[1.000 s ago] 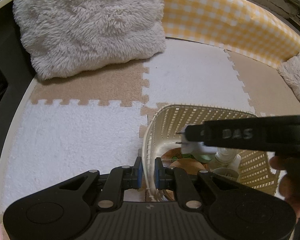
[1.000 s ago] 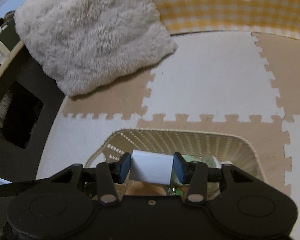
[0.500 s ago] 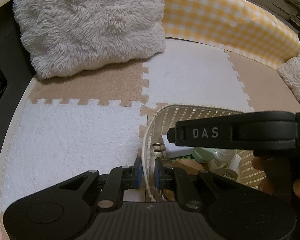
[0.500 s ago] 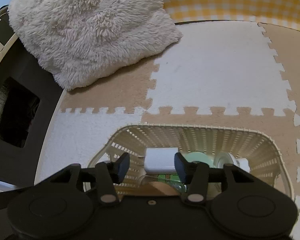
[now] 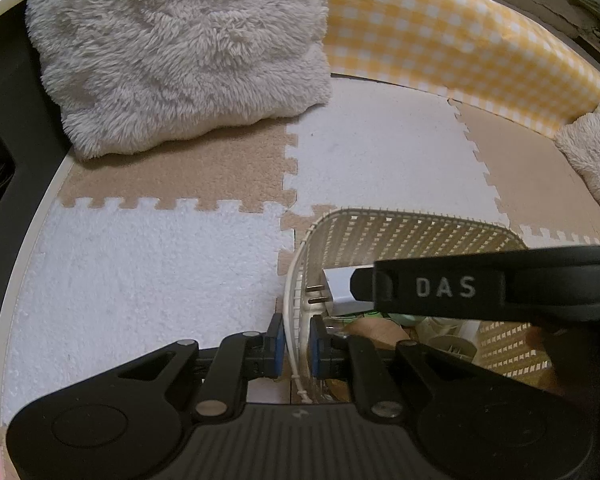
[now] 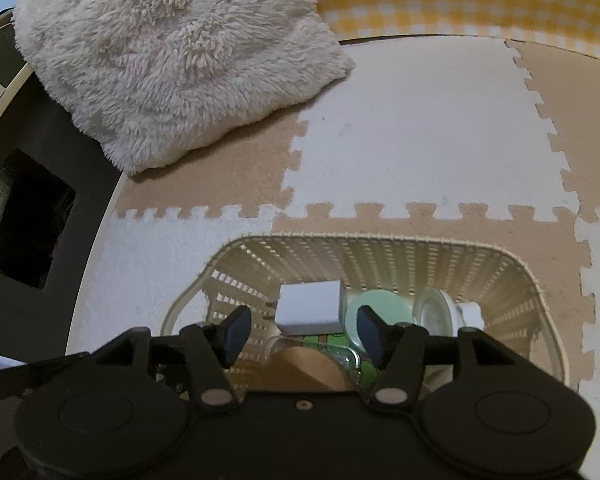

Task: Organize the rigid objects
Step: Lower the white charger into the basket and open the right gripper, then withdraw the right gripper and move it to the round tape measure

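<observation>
- Surface: interlocking foam floor mat (image 6: 420,140), white and tan tiles with puzzle-tooth seams; a dark floor edge borders it at 9 o'clock.
- Left gripper (image 5: 297,340): blue pads clamped on the near-left rim of the cream lattice basket (image 5: 420,226), rim wall between the pads.
- Right gripper (image 6: 304,334): blue pads spread apart, nothing between them, above the basket (image 6: 380,240) opening. In the left wrist view its black body, marked "DAS" (image 5: 446,287), crosses over the basket from 3 o'clock.
- White charger plug (image 6: 310,308): lies loose inside the basket, on top of the other contents, toward the left wall. Long axis runs left-right; its two metal prongs (image 5: 318,294) point to 9 o'clock, at the left lattice wall.
- Just beside the charger at 3 o'clock: mint-green round lid (image 6: 382,312), then a clear round jar (image 6: 436,312). Below them a brown rounded item, identity unclear.
- Beyond the basket, 11 o'clock: fluffy cream cushion (image 6: 172,52) on the mat.
- Farthest, 1 o'clock: yellow-and-white gingham bolster (image 5: 440,36) along the mat's edge.
</observation>
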{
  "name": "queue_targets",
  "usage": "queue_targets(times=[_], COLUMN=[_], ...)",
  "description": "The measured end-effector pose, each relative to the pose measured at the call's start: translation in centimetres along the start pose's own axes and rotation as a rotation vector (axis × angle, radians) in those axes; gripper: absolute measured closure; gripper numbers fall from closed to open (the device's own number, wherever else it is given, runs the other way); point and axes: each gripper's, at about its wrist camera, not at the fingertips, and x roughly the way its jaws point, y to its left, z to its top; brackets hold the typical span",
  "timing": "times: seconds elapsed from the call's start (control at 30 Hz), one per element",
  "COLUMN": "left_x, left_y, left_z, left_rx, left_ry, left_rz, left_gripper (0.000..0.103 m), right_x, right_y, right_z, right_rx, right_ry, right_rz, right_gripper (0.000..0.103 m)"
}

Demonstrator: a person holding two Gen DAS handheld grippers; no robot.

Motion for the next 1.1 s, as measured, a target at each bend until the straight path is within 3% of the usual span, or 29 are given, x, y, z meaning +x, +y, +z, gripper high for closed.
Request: queue_targets(times=[0.73,1.1], left_x=[0.2,0.2], left_y=[0.1,0.1], left_z=[-0.2,-0.2], left_rx=[0.006,0.006], left_ry=[0.008,0.009], left_rz=[0.001,0.002], left_gripper=[0.091,0.091], right_x=[-7.6,-12.9], right_y=[-1.2,-4.3], right_z=[-0.3,-1.1], right_rx=[0.004,-0.040], right_ry=[-0.100,-0.215], right_rz=[0.059,0.002], right_gripper=[0.018,0.000])
